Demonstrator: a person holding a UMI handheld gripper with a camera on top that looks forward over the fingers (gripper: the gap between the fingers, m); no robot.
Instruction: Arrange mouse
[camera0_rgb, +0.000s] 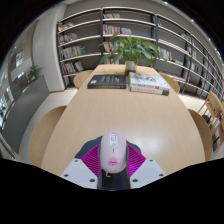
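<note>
A white computer mouse (112, 152) with a pink patch near its back sits between my gripper's (112, 162) two fingers. The magenta pads (92, 157) press against both of its sides, so the fingers are shut on it. The mouse points forward over the light wooden table (110, 110). I cannot tell whether it rests on the table or is lifted a little above it.
At the table's far end lie a dark book (106, 81) and a white stack of books (149, 84), with a potted plant (133, 50) behind them. Bookshelves (90, 35) line the back wall. Chairs (213, 108) stand at the right.
</note>
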